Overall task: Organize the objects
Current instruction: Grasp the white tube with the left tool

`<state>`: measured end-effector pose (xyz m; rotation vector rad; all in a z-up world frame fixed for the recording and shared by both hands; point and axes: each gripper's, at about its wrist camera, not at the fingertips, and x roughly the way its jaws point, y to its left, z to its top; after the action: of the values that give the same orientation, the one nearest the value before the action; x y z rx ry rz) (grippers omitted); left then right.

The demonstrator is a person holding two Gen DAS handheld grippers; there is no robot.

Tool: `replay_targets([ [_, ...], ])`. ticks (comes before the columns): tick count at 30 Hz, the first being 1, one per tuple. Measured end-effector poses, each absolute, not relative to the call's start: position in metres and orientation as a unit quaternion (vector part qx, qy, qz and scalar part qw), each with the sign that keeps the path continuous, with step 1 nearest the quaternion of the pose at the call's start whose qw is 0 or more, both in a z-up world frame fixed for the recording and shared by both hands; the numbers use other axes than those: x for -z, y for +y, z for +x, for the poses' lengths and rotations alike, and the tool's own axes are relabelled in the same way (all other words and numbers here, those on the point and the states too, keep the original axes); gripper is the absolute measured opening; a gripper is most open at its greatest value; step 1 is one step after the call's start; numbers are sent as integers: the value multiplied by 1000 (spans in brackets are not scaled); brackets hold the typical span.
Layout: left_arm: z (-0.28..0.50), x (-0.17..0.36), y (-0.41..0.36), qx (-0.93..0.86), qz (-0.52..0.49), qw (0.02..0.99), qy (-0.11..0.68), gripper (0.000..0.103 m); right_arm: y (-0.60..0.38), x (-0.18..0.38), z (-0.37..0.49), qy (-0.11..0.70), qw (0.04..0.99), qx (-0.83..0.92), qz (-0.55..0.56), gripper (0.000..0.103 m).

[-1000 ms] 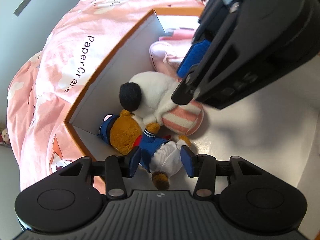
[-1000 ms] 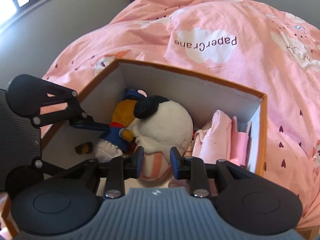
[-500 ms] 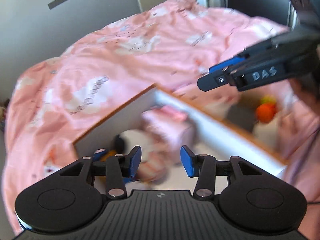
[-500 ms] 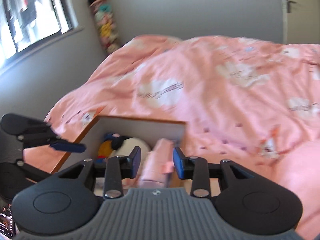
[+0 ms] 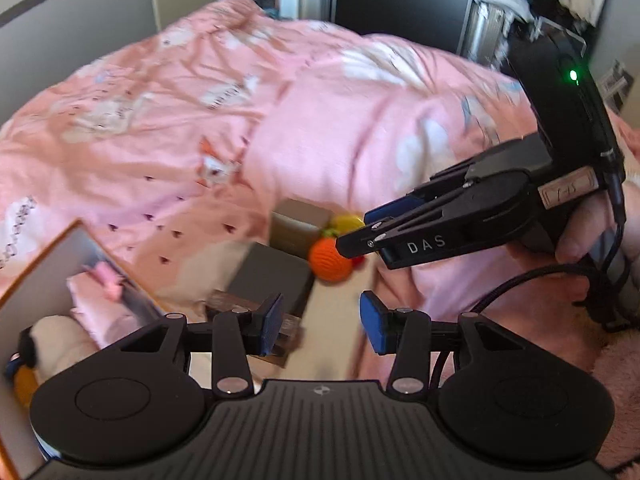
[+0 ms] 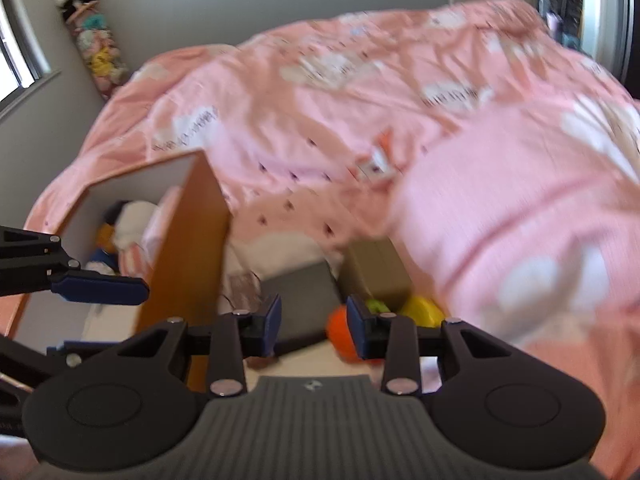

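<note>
Both the left gripper (image 5: pixel 320 326) and right gripper (image 6: pixel 313 326) hang part-open and empty; approach the round orange knitted ball (image 5: pixel 330 261) squarely before closing.

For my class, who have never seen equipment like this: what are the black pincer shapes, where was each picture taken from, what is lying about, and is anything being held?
Each black pincer is a hand-held gripper; a person carries one in each hand, with a camera looking along its two blue-padded fingers.

The left camera shows the left gripper at the bottom and the right gripper reaching in from the side. The right camera shows the right gripper up close.

Both grippers are open and empty.

Behind lies a pink duvet. The orange-edged box holds soft toys. Beside it are an orange ball, something yellow, a grey block and a small brown box.
</note>
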<state>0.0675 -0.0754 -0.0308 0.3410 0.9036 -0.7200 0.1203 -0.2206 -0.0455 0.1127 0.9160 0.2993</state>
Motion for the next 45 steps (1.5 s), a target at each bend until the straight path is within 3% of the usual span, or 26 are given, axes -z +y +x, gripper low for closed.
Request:
replay_targets([
  [6,86,65,-113,345,187,783,482,53,-249,75,120,491,861,-114,74,33],
  [8,92,73,-124,343,200,772,496,53,-257,82,123,502,855,-101,77,18],
  [11,97,88,-142,334,229,755,515,53,-264,88,124,512,850,-96,71,9],
  [18,101,121,-173,303,282,727,548,53,-276,94,120,510,849,-105,92,5],
  [25,102,144,-189,280,339,719,538,61,-282,98,123,506,847,-116,117,5],
  [33,112,152,-183,263,342,722,541,61,-282,99,125,505,848,-116,116,3],
  [38,110,144,-174,257,334,737,529,51,-282,97,122,500,849,-119,120,4],
  [41,114,127,-157,256,296,751,532,39,-282,93,121,497,850,-125,122,6],
  [45,120,100,-130,266,223,769,537,34,-280,84,120,487,854,-137,121,10],
])
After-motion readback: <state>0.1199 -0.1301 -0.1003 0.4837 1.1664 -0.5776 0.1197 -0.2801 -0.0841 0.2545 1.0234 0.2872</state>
